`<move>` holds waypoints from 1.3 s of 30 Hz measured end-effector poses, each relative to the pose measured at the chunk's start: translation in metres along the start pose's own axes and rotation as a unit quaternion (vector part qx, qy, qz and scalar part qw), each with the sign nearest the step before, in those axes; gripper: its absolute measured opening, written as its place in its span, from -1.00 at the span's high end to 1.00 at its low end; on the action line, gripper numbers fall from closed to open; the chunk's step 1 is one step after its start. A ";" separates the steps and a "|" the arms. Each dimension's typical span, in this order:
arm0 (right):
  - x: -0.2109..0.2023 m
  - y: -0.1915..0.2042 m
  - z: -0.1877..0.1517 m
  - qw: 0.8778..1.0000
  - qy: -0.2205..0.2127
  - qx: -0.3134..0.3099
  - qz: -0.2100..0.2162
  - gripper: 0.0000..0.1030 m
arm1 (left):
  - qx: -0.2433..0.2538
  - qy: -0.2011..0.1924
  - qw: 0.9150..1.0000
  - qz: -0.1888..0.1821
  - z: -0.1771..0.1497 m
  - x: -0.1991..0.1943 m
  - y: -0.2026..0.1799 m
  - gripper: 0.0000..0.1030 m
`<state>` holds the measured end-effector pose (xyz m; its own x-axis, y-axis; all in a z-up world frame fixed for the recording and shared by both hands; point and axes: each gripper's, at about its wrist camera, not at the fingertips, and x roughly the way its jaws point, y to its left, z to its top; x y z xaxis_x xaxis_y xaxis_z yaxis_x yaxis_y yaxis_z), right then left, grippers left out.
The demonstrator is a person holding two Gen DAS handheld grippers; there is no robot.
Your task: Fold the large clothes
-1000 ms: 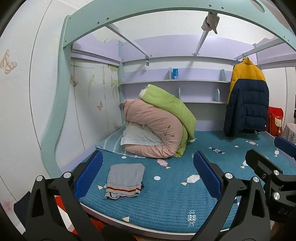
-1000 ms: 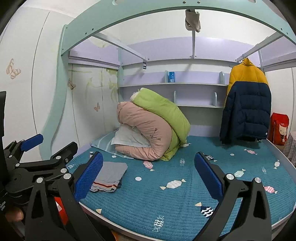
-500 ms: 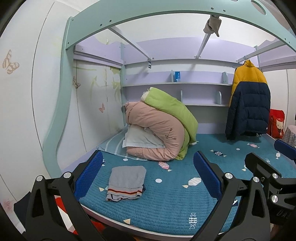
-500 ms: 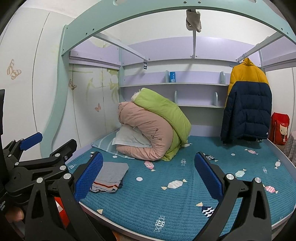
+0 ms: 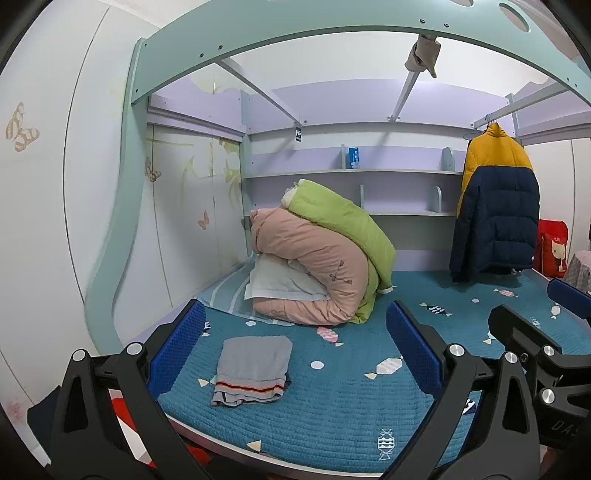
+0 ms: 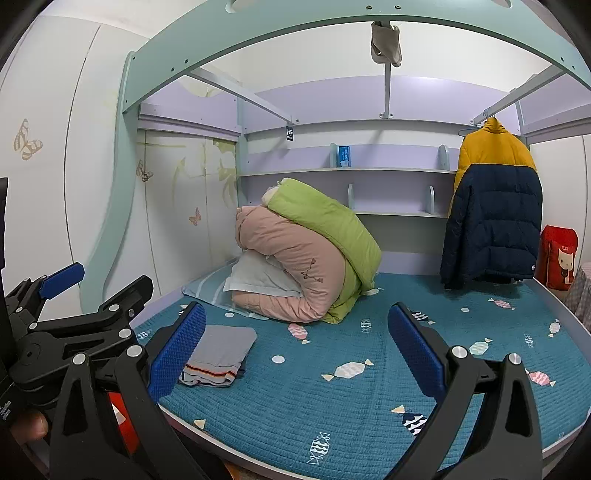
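Note:
A grey garment [image 5: 253,369] with a striped hem lies folded flat near the front left edge of the blue bed cover [image 5: 332,413]; it also shows in the right wrist view [image 6: 218,355]. My left gripper [image 5: 295,350] is open and empty, held in front of the bed, apart from the garment. My right gripper [image 6: 297,354] is open and empty, to the right of the left one. A yellow and navy puffer jacket [image 5: 495,218] hangs on a rail at the right; it also shows in the right wrist view [image 6: 493,210].
A rolled pink and green duvet [image 5: 325,269] with a white pillow [image 5: 280,284] lies at the back left of the bed. A shelf [image 5: 351,171] runs along the back wall. A red bag [image 5: 552,251] stands at the right. The bed frame arch [image 5: 295,33] spans overhead.
Both grippers have drifted slightly, so the bed and garment sit a little differently in view. Both stay open and empty. The garment has not moved.

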<state>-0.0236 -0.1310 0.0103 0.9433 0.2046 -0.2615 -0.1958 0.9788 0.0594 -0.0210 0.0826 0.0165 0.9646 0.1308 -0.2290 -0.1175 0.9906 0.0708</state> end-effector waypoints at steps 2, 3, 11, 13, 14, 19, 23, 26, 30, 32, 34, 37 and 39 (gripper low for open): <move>0.000 0.000 0.000 1.000 0.000 0.000 -0.001 -0.86 | 0.001 -0.001 1.000 0.001 -0.001 -0.002 -0.001 -0.91; 0.000 -0.001 0.001 1.000 0.000 0.000 0.000 -0.86 | 0.001 -0.002 1.000 0.000 -0.001 -0.002 -0.001 -0.91; 0.000 -0.001 0.002 1.000 0.000 0.001 -0.004 -0.86 | 0.001 -0.002 1.000 -0.001 0.001 -0.001 -0.002 -0.91; 0.000 0.000 0.002 1.000 0.000 0.002 -0.003 -0.86 | 0.000 -0.001 1.000 -0.002 0.001 -0.001 -0.002 -0.91; 0.000 0.000 0.002 1.000 0.000 0.002 -0.004 -0.86 | 0.000 -0.001 1.000 -0.002 0.001 -0.001 -0.002 -0.91; 0.000 -0.001 0.003 1.000 -0.001 0.002 -0.004 -0.86 | 0.000 -0.002 1.000 -0.001 0.001 -0.001 -0.003 -0.91; 0.000 -0.002 0.003 1.000 0.000 0.002 -0.003 -0.86 | 0.001 -0.001 1.000 -0.001 0.001 -0.001 -0.002 -0.91; 0.000 0.000 0.003 1.000 0.000 0.003 -0.006 -0.86 | 0.001 -0.001 1.000 -0.002 0.001 -0.001 -0.002 -0.91; 0.000 0.001 0.003 1.000 0.001 0.004 -0.006 -0.86 | 0.001 -0.001 1.000 -0.002 0.001 -0.001 -0.002 -0.91; 0.000 0.002 0.003 1.000 0.001 0.004 -0.007 -0.86 | 0.001 -0.001 1.000 -0.002 0.001 -0.001 -0.003 -0.91; 0.000 0.002 0.003 1.000 0.001 0.004 -0.007 -0.86 | 0.001 0.000 1.000 -0.002 0.001 -0.001 -0.002 -0.91; 0.000 0.002 0.003 1.000 0.001 0.005 -0.008 -0.86 | 0.002 0.000 1.000 -0.002 0.001 -0.001 -0.002 -0.91; 0.000 0.003 0.003 1.000 0.001 0.005 -0.008 -0.86 | 0.002 -0.001 1.000 -0.002 0.001 -0.001 -0.002 -0.91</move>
<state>-0.0236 -0.1282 0.0133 0.9456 0.1886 -0.2649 -0.1776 0.9819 0.0652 -0.0212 0.0807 0.0178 0.9654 0.1263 -0.2282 -0.1125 0.9910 0.0728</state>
